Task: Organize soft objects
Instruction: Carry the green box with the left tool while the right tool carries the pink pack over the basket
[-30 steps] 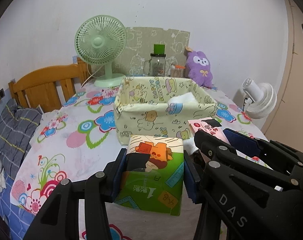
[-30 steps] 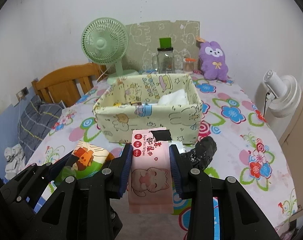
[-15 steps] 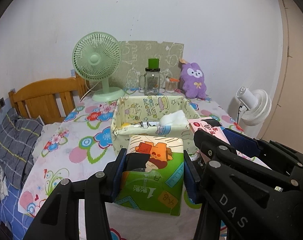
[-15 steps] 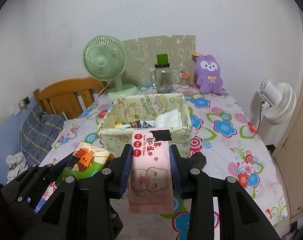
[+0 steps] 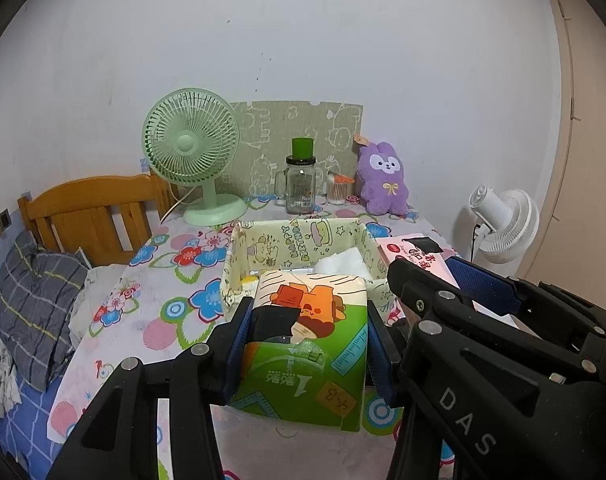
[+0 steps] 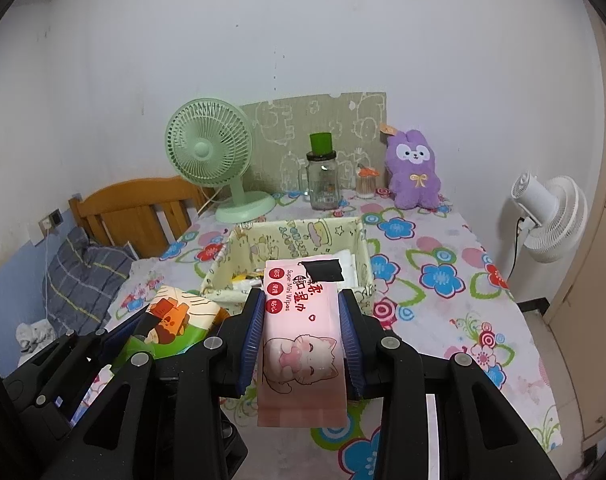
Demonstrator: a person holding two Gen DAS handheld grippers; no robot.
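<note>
a green soft tissue pack with an orange cartoon print (image 5: 303,340) is clamped between the jaws of the left gripper (image 5: 307,344). a pink wet-wipes pouch with a cat picture (image 6: 301,336) is pinched by the right gripper (image 6: 301,344). both are held above the flowered tablecloth (image 6: 443,280), just before the cream fabric storage box (image 6: 239,256).

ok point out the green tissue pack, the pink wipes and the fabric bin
green tissue pack (image 5: 303,340), left wrist view, middle of its printed top face
pink wipes (image 6: 301,332), right wrist view, middle of the front, above the cat
fabric bin (image 6: 303,230), right wrist view, inside of its far wall
</note>
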